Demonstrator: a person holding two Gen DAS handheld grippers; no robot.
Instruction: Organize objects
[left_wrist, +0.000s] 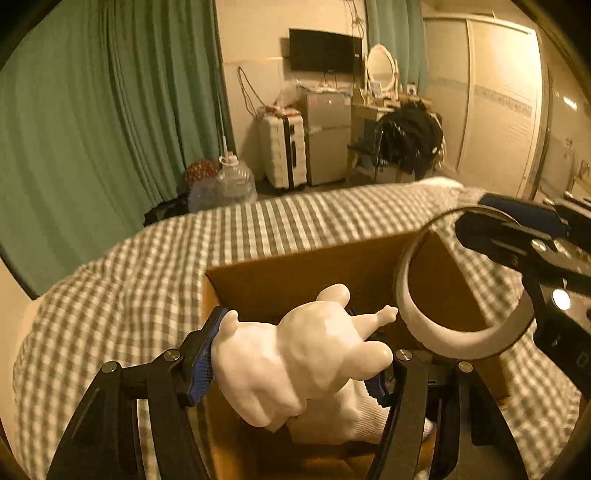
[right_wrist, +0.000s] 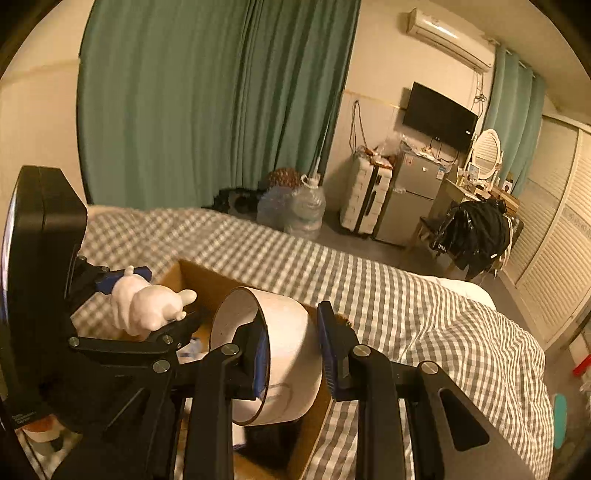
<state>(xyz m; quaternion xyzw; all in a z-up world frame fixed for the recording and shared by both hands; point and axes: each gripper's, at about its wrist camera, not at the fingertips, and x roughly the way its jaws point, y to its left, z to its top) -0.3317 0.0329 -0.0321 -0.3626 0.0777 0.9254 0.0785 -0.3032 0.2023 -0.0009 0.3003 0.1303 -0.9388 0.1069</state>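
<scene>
The left gripper is clamped on a white figurine lying crosswise over the cardboard box, legs pointing away; beside it the right gripper pinches a tape roll's wall, its opening facing left, above the checked bedspread

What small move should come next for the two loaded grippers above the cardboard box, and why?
Probably lower the left gripper slightly and release: it holds the white figurine directly over the open cardboard box, where white cloth already lies. The right gripper, holding the tape roll, could follow.
</scene>
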